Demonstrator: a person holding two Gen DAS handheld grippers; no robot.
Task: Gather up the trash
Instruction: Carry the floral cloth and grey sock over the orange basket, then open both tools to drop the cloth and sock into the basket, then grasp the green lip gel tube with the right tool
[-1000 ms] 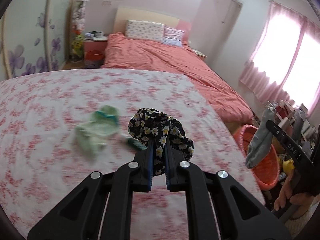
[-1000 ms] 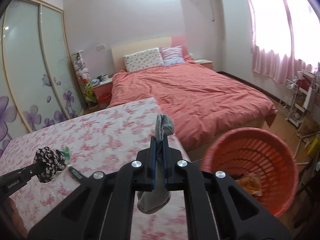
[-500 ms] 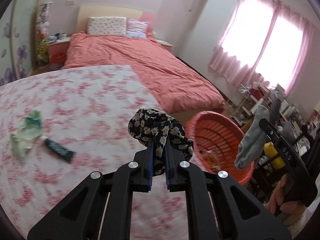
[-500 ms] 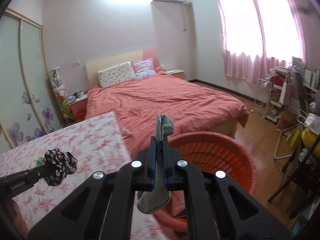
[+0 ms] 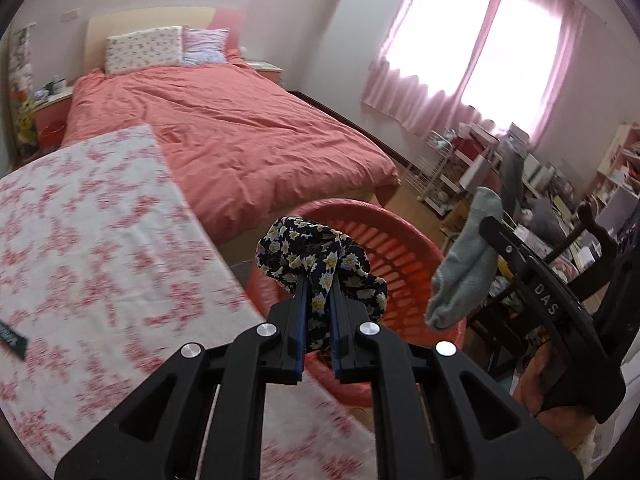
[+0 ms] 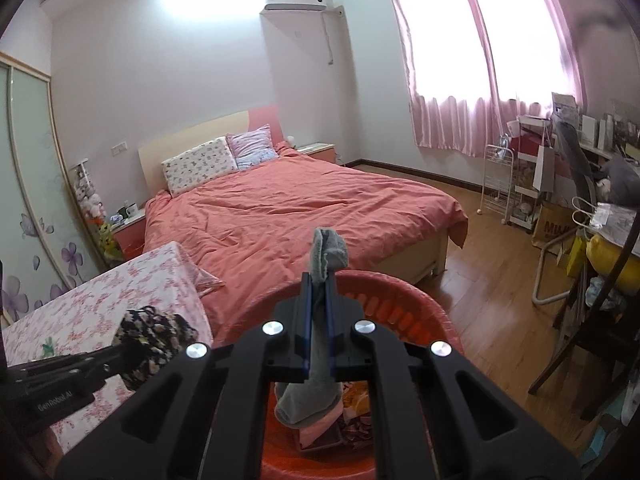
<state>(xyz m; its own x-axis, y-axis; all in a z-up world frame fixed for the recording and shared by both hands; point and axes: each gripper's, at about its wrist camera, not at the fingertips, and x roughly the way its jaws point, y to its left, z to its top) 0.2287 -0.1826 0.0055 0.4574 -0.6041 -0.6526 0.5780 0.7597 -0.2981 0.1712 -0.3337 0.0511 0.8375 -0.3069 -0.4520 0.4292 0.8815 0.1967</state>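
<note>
My left gripper is shut on a black cloth with a daisy print and holds it in the air at the near rim of the red basket. My right gripper is shut on a grey sock that hangs over the open basket. The sock also shows in the left wrist view, right of the basket. The floral cloth shows in the right wrist view, left of the basket. Wrappers lie in the basket's bottom.
A table with a pink floral cloth stands left of the basket; a dark green packet lies at its left edge. A bed with a red cover is behind. A white cart, chairs and cluttered desks fill the right.
Both grippers have swung right, away from the table toward the basket, each keeping its cloth. The sock now hangs over the basket and the floral cloth is at its rim.
</note>
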